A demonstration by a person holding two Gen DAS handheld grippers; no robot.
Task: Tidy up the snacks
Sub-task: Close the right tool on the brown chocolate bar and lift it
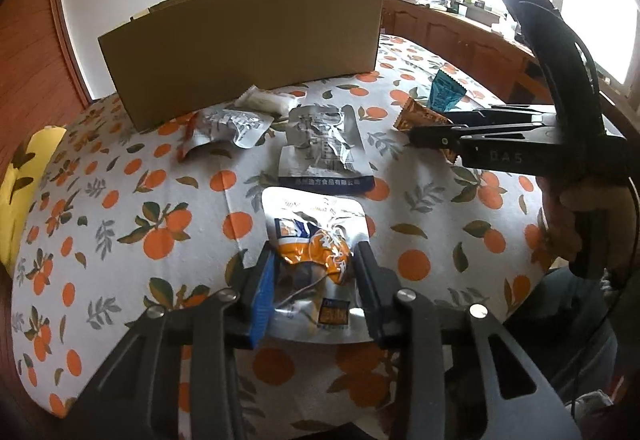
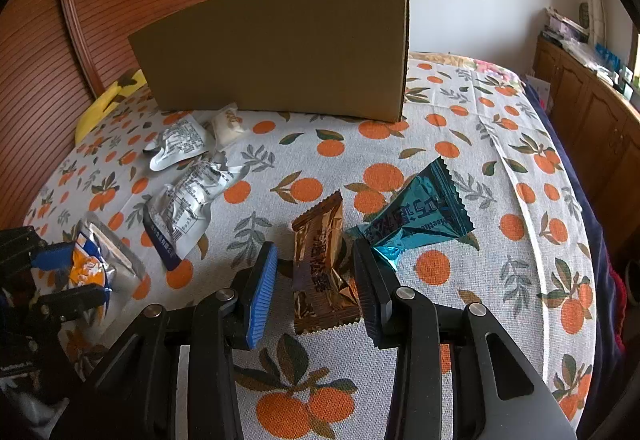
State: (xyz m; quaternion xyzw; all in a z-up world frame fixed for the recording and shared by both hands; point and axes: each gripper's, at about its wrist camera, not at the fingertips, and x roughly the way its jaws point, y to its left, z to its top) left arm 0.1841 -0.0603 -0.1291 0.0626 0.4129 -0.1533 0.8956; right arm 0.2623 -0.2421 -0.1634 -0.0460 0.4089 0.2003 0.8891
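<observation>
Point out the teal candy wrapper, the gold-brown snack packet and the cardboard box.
teal candy wrapper point(image 2: 420, 212): right wrist view, middle of its printed face.
gold-brown snack packet point(image 2: 320, 240): right wrist view, upper half of the wrapper.
cardboard box point(image 2: 280, 48): right wrist view, middle of its front wall.

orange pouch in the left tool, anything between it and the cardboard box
Yes. The silver pouch lies flat on the tablecloth directly between the orange pouch and the cardboard box, with a crumpled silver packet and a white packet nearer the box. All lie low; nothing stands tall.
</observation>
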